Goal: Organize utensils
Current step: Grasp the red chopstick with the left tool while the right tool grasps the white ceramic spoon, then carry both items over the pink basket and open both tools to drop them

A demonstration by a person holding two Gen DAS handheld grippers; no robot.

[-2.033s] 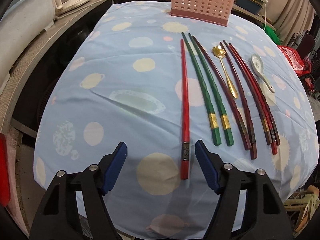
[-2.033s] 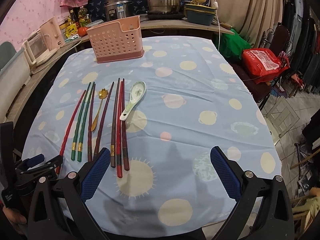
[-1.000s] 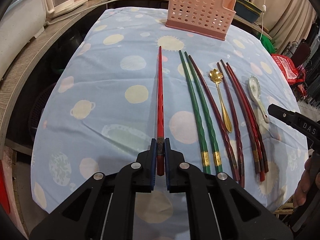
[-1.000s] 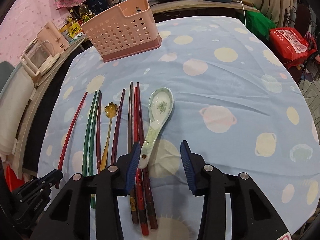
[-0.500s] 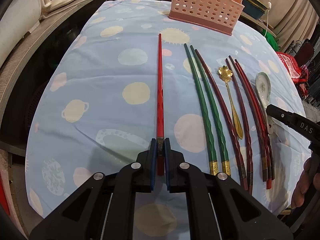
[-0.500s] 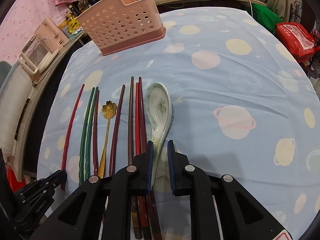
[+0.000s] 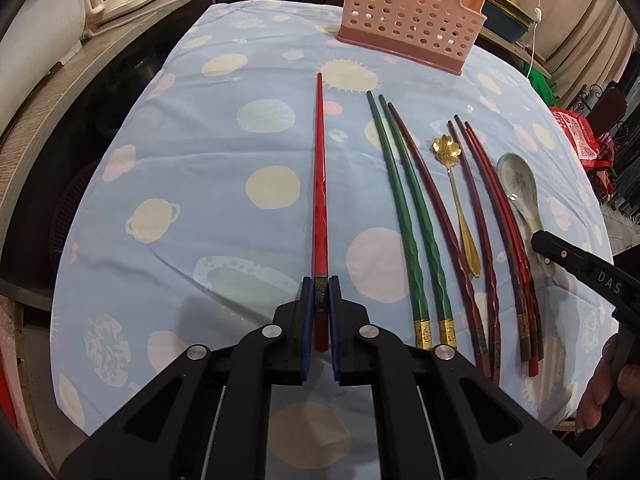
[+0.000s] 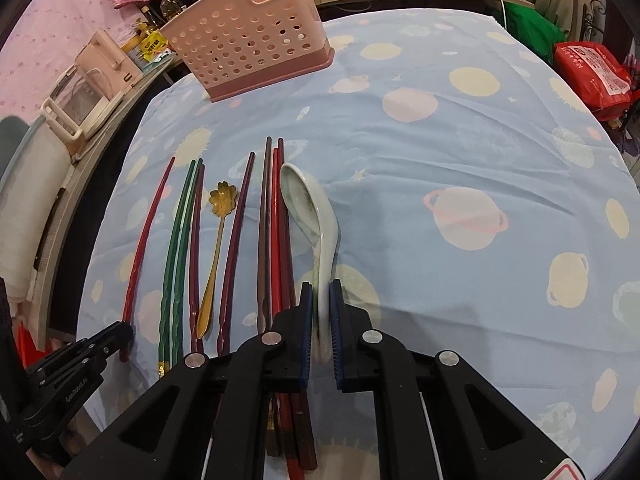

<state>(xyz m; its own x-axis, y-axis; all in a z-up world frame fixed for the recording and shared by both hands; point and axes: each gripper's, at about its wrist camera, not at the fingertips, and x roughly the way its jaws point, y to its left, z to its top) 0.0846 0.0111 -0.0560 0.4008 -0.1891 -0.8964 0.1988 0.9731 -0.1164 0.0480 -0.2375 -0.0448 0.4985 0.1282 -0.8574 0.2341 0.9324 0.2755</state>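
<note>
Since a second ago: right gripper (image 8: 319, 316) now clamped on the handle of the ceramic spoon (image 8: 308, 204), jaws no longer spread around it, spoon rolled onto its edge with the bowl tipped sideways and pointing away toward the far side. Left gripper (image 7: 320, 308) unchanged, jaws nearly shut, pinching the bright red chopstick (image 7: 319, 176) close to its thick decorated end, tip pointing straight ahead at the pink perforated basket (image 7: 408, 12). Red chopstick set well apart from the other utensils, off to their left. Lying in a row on the blue tablecloth (image 7: 192, 152) printed with planets and suns: two green chopsticks (image 7: 404, 208) side by side with gold bands at the near ends, then a dark red chopstick (image 7: 436, 208) just beside them, a gold spoon (image 7: 454, 176) with a flower-shaped bowl, another dark red chopstick (image 7: 478, 216), and a tight bundle of three chopsticks (image 7: 508, 232) in brown and red. Ceramic spoon at the right end of that row, just beside the bundle. Basket standing upright near the far edge of the table, well apart from the row. Black arm of the right gripper visible at the right edge of the left view, fingertips of a hand (image 7: 608, 388) below it.
</note>
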